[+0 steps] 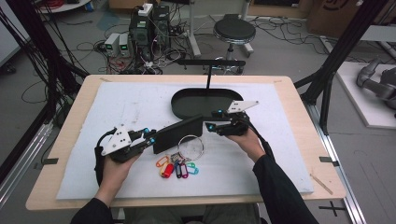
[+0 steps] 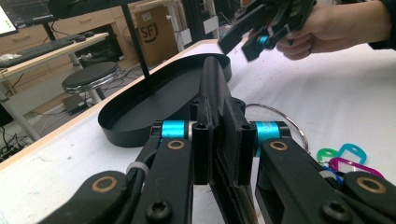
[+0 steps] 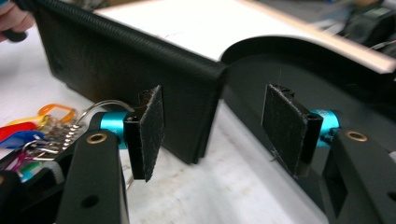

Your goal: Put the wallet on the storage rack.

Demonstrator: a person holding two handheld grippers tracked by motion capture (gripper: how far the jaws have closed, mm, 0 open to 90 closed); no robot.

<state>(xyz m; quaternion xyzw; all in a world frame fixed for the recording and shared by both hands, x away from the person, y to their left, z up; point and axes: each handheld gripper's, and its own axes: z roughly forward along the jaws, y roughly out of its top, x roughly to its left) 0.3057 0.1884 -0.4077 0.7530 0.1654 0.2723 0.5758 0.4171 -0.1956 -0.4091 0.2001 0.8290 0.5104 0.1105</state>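
Observation:
My left gripper point(image 1: 152, 138) point(image 2: 219, 140) is shut on one end of a flat black case point(image 1: 177, 134) point(image 2: 215, 88), which it holds on edge just above the white mat. The case's far end point(image 3: 140, 70) reaches toward my right gripper point(image 1: 210, 127) point(image 3: 215, 130) point(image 2: 247, 39). That gripper is open, with its pads point(image 3: 149, 130) on either side of the case's corner and a gap left on each side. A metal key ring point(image 1: 190, 146) point(image 2: 280, 116) with several coloured tags point(image 1: 177, 169) point(image 2: 345, 156) point(image 3: 28, 130) lies on the mat below the case.
A black oval tray point(image 1: 173, 105) point(image 2: 140, 112) point(image 3: 280, 65) with an upright T-shaped stand point(image 1: 208, 70) sits just behind the case. The white mat point(image 1: 116, 102) covers most of the wooden table. A stool point(image 1: 233, 30) and cabling stand on the floor beyond.

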